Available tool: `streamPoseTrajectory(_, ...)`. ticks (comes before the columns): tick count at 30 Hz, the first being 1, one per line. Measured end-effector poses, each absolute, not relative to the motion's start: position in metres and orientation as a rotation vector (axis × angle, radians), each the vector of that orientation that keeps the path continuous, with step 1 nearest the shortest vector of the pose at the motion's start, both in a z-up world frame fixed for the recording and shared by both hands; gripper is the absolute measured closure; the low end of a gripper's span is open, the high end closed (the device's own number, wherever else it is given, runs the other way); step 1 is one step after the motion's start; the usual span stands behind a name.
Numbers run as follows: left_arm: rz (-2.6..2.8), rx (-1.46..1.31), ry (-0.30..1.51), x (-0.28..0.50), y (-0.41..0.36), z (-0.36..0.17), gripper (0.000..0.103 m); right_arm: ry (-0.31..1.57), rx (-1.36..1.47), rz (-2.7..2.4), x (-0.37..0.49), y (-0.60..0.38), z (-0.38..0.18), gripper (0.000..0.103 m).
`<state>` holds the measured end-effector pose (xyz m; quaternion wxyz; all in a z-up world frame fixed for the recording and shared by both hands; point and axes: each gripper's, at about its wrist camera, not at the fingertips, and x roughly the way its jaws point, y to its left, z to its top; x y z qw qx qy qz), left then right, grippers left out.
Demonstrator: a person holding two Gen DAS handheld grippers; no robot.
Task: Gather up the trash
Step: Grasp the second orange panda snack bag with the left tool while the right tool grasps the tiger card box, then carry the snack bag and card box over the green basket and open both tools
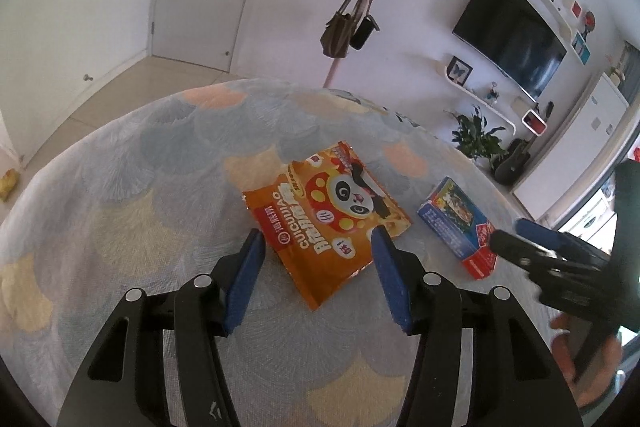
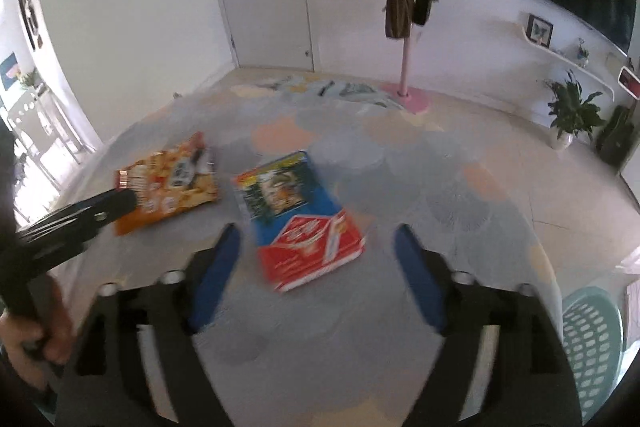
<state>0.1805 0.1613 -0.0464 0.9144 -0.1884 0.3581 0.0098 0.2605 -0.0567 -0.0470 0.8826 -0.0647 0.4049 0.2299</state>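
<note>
Now, left wrist view: left gripper [image 1: 318, 241] spread, blue pads flanking the near corner of the orange snack bag [image 1: 326, 217], lying flat on the patterned tablecloth [image 1: 160, 187]; no pinch visible yet. Blue-and-red box [image 1: 458, 223] just beside the bag, right gripper [image 1: 506, 233] at its near end.

Right wrist view, somewhat blurred: right gripper [image 2: 316, 239] spread wide, straddling the red end of the box without contact. Green basket [image 2: 592, 339] low at right, beyond the table edge.

Step in hand, likely: approach before pickup. Next move needs lowering and closing on each item, then carrying to the basket, presumably.
</note>
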Motion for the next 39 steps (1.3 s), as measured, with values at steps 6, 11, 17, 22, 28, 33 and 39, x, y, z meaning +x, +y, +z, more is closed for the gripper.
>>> streamPoseTrajectory(6, 0.018, -0.394, 0.75, 0.182, 0.161, -0.048, 0.05, 0.867, -0.221, 0.513, 0.285, -0.031, -0.067, 0.021)
streamPoseTrajectory(11, 0.024, -0.393, 0.756, 0.182, 0.161, -0.049, 0.046, 0.851, -0.302, 0.493, 0.286, -0.014, -0.072, 0.034)
streamPoseTrajectory(17, 0.091, -0.275, 0.794, 0.189, 0.143, -0.046, 0.047, 0.832, -0.308, 0.485, 0.276, -0.012, -0.072, 0.042)
streamPoseTrajectory(22, 0.141, -0.124, 0.829, 0.198, 0.118, -0.046, 0.084, 0.839, -0.244, 0.495, 0.26, -0.027, -0.068, 0.044)
streamPoseTrajectory(28, 0.075, -0.039, 0.783, 0.193, 0.094, -0.037, 0.099, 0.821, -0.168, 0.487, 0.244, -0.053, -0.055, 0.044)
streamPoseTrajectory(33, -0.017, -0.043, 0.721, 0.177, 0.073, -0.021, 0.099, 0.764, -0.086, 0.444, 0.223, -0.092, -0.033, 0.045)
streamPoseTrajectory(39, -0.117, -0.06, 0.648, 0.159, 0.035, 0.006, 0.099, 0.702, 0.005, 0.369, 0.199, -0.145, -0.006, 0.045)
